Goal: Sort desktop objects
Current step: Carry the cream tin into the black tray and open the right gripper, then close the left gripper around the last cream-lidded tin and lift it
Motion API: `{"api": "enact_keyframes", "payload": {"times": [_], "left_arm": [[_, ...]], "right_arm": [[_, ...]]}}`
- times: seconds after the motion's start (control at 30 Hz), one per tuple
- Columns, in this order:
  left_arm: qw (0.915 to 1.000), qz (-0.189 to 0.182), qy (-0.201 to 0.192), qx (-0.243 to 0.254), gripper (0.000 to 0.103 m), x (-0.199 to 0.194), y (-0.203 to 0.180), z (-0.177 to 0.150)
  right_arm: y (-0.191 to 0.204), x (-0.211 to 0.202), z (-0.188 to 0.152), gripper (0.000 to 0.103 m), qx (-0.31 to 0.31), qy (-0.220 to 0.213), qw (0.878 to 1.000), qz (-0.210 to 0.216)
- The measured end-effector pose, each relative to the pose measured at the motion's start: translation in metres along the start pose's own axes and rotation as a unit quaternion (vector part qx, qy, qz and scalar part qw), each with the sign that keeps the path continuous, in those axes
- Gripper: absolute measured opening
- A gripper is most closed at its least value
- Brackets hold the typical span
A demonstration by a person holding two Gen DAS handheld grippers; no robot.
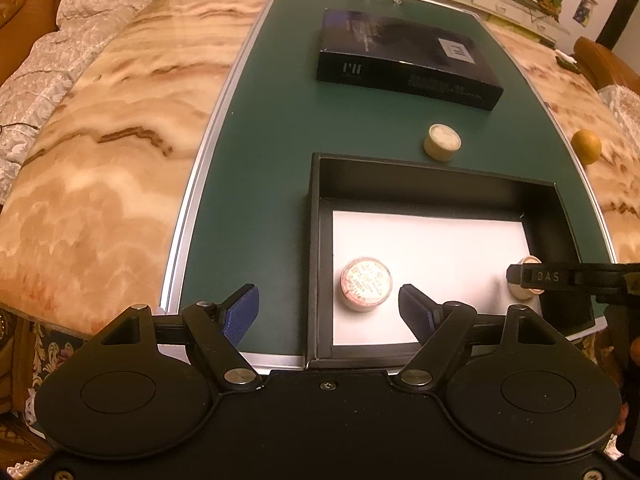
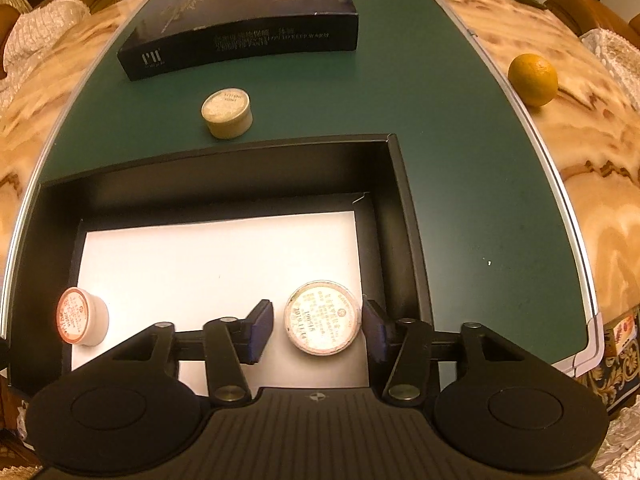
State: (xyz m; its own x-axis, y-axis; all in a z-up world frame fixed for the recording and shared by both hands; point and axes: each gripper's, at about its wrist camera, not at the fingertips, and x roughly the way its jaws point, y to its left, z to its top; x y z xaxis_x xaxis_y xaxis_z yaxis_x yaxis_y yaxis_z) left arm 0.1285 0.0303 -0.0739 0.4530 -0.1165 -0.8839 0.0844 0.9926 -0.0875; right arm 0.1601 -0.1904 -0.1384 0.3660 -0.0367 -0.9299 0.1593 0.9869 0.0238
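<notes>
Fingers of the left gripper [image 1: 328,312] stand spread wide in the left wrist view, their blue pads [image 1: 240,316] holding nothing. The right pad hangs over the near left part of the open black box with a white paper floor [image 1: 558,216]; the left pad is over the green mat with a silver rim [image 1: 260,160]. Just beyond the gap, inside the box, sits a small round white jar with a red-ringed printed lid [image 1: 366,283], apart from both pads. At the box's near right, a black finger of the right gripper [image 1: 538,276] crosses a second small round jar [image 1: 527,280]. Beyond the box's far wall, a cream round jar [image 1: 441,142] stands on the mat, with a closed dark rectangular box [image 1: 404,56] farther off. An orange fruit [image 1: 586,147] rests on the marble tabletop [image 1: 100,140] to the right.

In the right wrist view the right gripper [image 2: 318,330] is open around the second jar [image 2: 321,317]: its right pad [image 2: 374,330] is at the jar's side, contact unclear, while the left pad shows a clear gap. The red-ringed jar [image 2: 82,316] lies tilted at the near left of the black box [image 2: 404,208]. The cream jar [image 2: 227,113], dark box [image 2: 244,24] and orange [image 2: 533,79] lie beyond.
</notes>
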Motion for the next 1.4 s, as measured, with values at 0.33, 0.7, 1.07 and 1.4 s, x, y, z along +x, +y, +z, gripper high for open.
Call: {"api": "enact_keyframes", "payload": {"times": [0.33, 0.7, 1.07, 1.4], "left_arm": [[0.9996, 0.009, -0.024, 0.011, 0.092, 0.007, -0.025, 0.033], [0.9992, 0.008, -0.030, 0.025, 0.099, 0.061, -0.085, 0.086], [0.9985, 0.043, -0.004, 0.032, 0.098, 0.135, -0.122, 0.123], [0.9974, 0.061, 0.005, 0.037, 0.089, 0.165, -0.135, 0.131]], "right_arm": [[-0.026, -0.043, -0.007, 0.054, 0.052, -0.052, 0.996, 0.043], [-0.068, -0.082, -0.027, 0.057, 0.106, -0.101, 0.985, 0.087], [-0.105, -0.059, -0.031, 0.061, 0.140, -0.095, 0.981, 0.090], [-0.123, -0.042, -0.029, 0.061, 0.158, -0.093, 0.978, 0.103]]}}
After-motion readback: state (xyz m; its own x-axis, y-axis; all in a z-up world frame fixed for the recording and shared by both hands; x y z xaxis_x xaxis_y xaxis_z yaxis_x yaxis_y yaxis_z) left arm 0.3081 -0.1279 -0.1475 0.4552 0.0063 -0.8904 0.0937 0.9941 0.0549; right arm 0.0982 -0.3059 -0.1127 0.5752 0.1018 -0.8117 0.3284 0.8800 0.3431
